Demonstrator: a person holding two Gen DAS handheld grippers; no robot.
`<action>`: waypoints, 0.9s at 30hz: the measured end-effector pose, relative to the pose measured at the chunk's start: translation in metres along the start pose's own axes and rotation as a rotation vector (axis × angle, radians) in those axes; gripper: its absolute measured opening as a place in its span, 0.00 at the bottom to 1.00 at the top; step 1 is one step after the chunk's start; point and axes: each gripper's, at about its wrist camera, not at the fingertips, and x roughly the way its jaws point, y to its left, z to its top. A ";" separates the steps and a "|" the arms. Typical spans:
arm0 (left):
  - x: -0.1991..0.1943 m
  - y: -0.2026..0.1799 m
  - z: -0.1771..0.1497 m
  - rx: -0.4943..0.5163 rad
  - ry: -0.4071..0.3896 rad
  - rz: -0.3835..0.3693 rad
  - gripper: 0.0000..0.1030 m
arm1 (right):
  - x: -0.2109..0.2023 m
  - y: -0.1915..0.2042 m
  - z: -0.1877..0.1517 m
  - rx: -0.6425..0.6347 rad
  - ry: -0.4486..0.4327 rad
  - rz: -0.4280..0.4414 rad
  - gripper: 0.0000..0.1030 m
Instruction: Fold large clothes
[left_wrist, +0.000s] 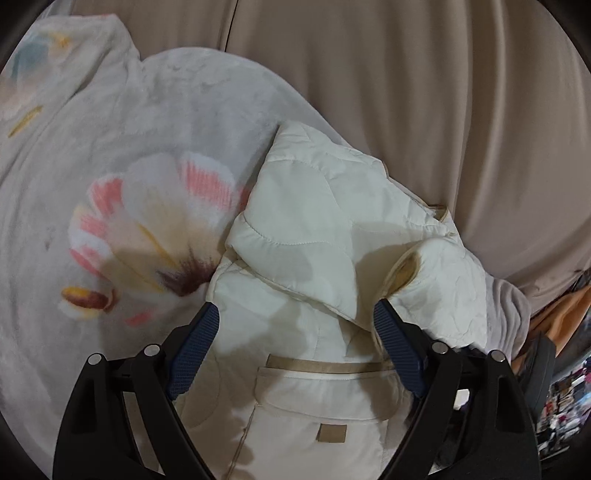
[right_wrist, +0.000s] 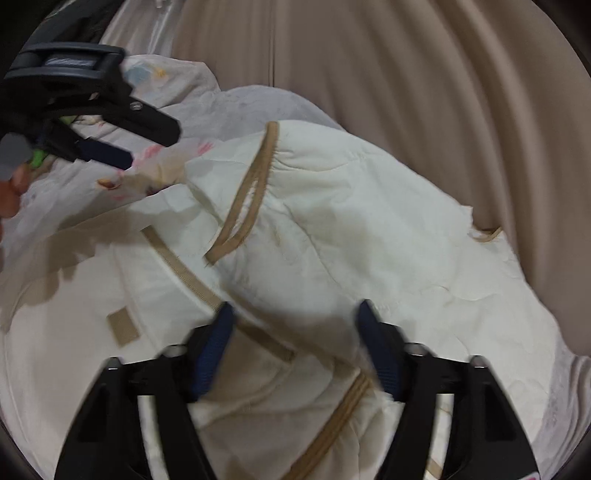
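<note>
A cream quilted jacket with tan trim lies crumpled on a flowered blanket. Its pocket with a tan label is near the bottom of the left wrist view. My left gripper is open and empty just above the jacket, one fingertip next to a sleeve cuff. In the right wrist view the jacket fills the middle, with a tan-edged opening. My right gripper is open and empty above it. The left gripper also shows there at the upper left.
The white blanket with a pink flower print covers the surface left of the jacket. A beige curtain hangs behind. Orange cloth and clutter sit at the far right. A hand shows at the left edge.
</note>
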 end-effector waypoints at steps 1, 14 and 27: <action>0.001 0.001 0.000 -0.001 0.006 -0.008 0.80 | -0.008 -0.017 0.001 0.084 -0.030 0.056 0.05; 0.068 -0.010 0.000 -0.143 0.116 -0.128 0.80 | -0.061 -0.241 -0.145 1.038 -0.135 0.190 0.31; 0.050 -0.023 0.020 -0.051 -0.068 -0.019 0.19 | -0.094 -0.218 -0.063 0.792 -0.332 0.144 0.08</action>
